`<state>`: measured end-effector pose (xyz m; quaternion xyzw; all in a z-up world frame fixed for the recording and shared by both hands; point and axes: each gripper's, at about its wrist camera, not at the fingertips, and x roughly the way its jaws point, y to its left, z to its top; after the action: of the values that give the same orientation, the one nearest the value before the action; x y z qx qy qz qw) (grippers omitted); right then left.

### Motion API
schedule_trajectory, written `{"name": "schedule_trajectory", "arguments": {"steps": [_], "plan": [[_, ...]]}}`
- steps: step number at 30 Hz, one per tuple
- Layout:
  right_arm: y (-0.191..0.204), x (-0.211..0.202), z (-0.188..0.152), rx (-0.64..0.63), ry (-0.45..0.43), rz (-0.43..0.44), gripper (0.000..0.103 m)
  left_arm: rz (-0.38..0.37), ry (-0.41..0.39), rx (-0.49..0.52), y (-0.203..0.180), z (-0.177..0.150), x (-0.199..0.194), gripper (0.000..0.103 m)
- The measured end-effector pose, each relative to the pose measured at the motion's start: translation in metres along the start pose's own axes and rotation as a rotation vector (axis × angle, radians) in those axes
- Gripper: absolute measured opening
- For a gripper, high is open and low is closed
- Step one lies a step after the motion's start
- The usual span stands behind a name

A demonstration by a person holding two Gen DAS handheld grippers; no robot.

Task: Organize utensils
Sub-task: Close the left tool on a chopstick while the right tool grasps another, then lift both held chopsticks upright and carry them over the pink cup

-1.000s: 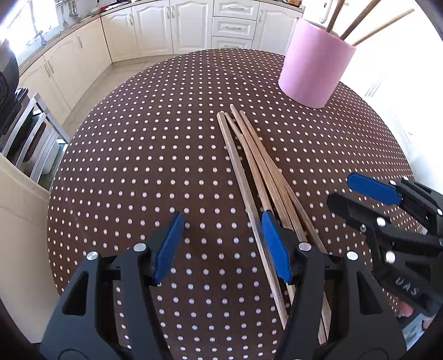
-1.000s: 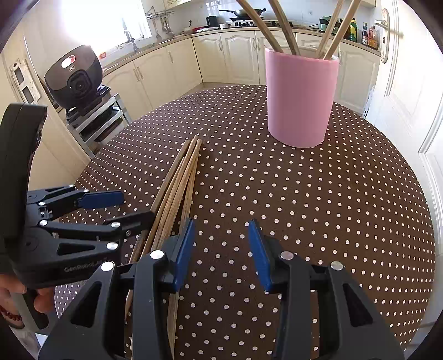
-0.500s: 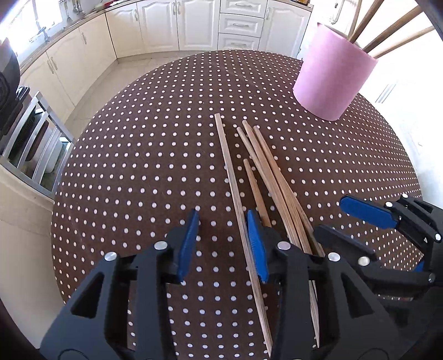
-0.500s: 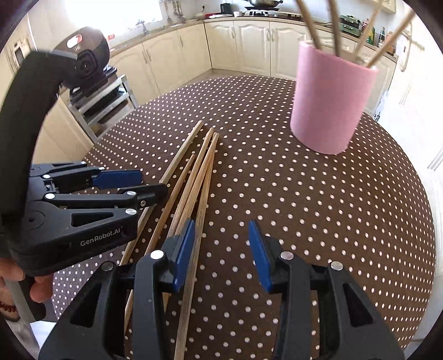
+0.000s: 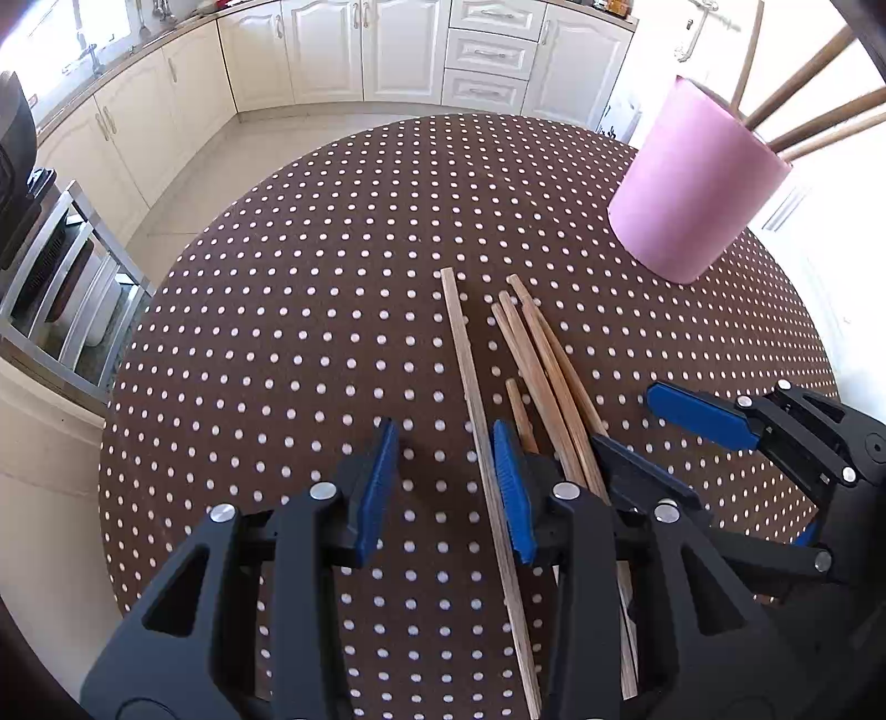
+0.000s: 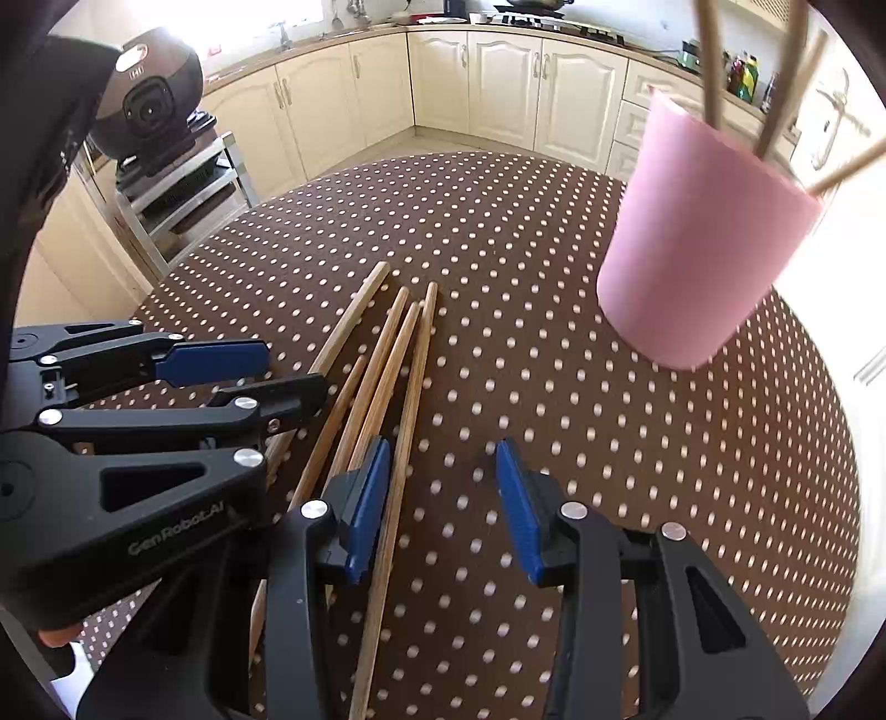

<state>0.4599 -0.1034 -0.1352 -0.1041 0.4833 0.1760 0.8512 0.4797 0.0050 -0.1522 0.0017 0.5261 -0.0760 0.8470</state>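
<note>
1. The round desk (image 5: 310, 310) wears a brown cloth with white dots; a handful of wooden chopsticks (image 5: 545, 382) lies on it in a loose fan, and one paler stick (image 5: 470, 382) lies slightly apart on the 9 o'clock side of the rest.

2. The left gripper (image 5: 446, 487) points steeply down over the near ends of the sticks. Its jaws are closing, with a gap between the blue pads; the pale stick runs through that gap, close against the pad on the 3 o'clock side — whether it touches I cannot tell.

3. The right gripper (image 6: 443, 498) comes in just beside the left one, on its 3 o'clock side. Its jaws are closing too; the outermost chopstick (image 6: 407, 421) passes along the inner face of its 9 o'clock pad, and nothing is pinched.

4. A pink cylindrical holder (image 5: 698, 194) stands upright towards 1 o'clock from the loose sticks, well apart from them — several sticks (image 5: 814, 119) already lean out of its top.

5. Cream kitchen cabinets (image 5: 387, 50) line the far wall at 12 o'clock.
</note>
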Motion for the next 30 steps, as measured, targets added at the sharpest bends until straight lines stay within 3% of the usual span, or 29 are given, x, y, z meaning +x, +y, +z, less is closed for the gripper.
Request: {"name": "schedule_trajectory", "arguments": {"steps": [2, 3, 5, 8, 14, 30], "plan": [[0.002, 0.003, 0.004, -0.025, -0.003, -0.01, 0.027, 0.002, -0.007, -0.001, 0.002, 0.002, 0.002, 0.028], [0.001, 0.004, 0.005, -0.03, -0.005, -0.009, 0.017, 0.0, -0.008, -0.002, 0.003, 0.002, 0.002, 0.025], [0.0, 0.006, 0.007, -0.033, -0.005, -0.014, 0.008, -0.005, -0.014, 0.0, 0.004, 0.004, 0.004, 0.017], [-0.002, 0.008, 0.007, -0.028, -0.009, -0.009, 0.006, -0.021, -0.021, -0.005, 0.01, 0.005, 0.003, 0.01], [-0.012, -0.01, -0.003, 0.018, -0.046, 0.02, 0.005, -0.04, -0.06, -0.033, 0.014, -0.005, -0.01, 0.006], [-0.019, -0.134, -0.024, 0.032, -0.25, 0.084, 0.004, -0.074, -0.233, 0.054, -0.017, -0.034, -0.128, 0.006]]}}
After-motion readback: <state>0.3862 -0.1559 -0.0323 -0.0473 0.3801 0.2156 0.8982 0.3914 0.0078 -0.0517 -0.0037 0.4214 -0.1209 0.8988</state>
